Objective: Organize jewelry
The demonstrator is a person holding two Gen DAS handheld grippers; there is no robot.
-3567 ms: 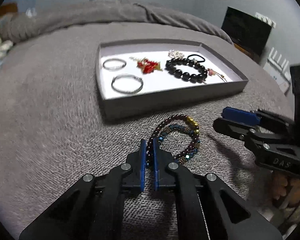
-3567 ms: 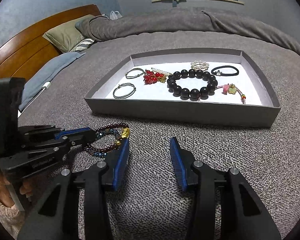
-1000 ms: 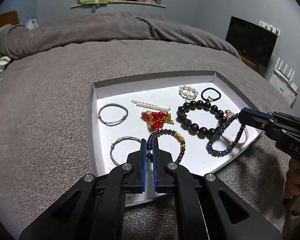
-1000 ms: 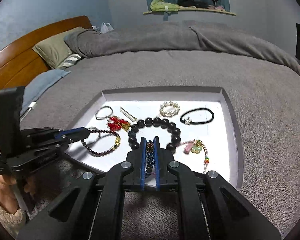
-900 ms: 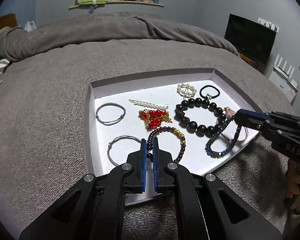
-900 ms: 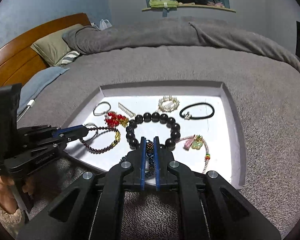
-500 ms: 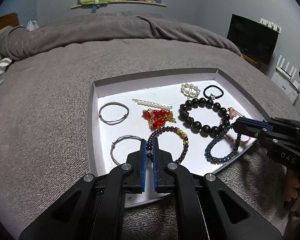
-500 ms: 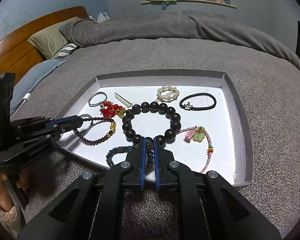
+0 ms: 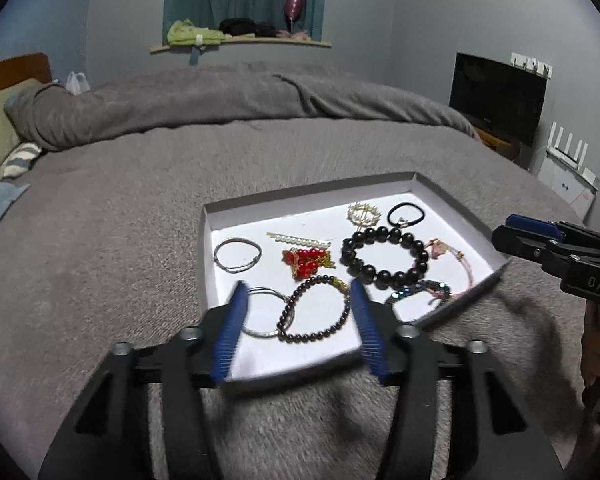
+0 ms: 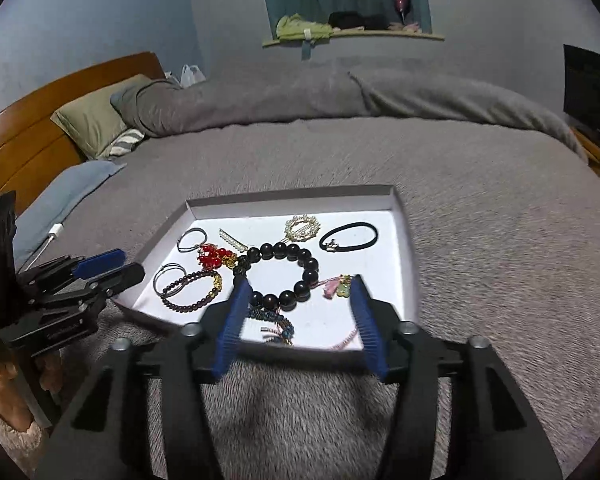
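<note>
— Bracelets are lying flat in the shallow grey tray on the grey bed cover. How is the pearl hair clip lying?

— Its long axis is running slantwise across the white floor, from far left to nearer right in the left wrist view, just above the red bead cluster.

— What is the count coming to?

— Two silver bangles, one dark purple bead bracelet with a gold charm, one large black bead bracelet, one blue bead bracelet at the near rim, one pink cord with charms, one pearl ring brooch and one black hair tie.

— And the grippers?

— The left gripper is hovering over the tray's near edge, its blue jaws opening; the purple bracelet is showing between them, lying loose on the tray floor. The right gripper is opening likewise, above the blue bracelet, which is resting released in the tray. Neither is pressing on anything.
</note>
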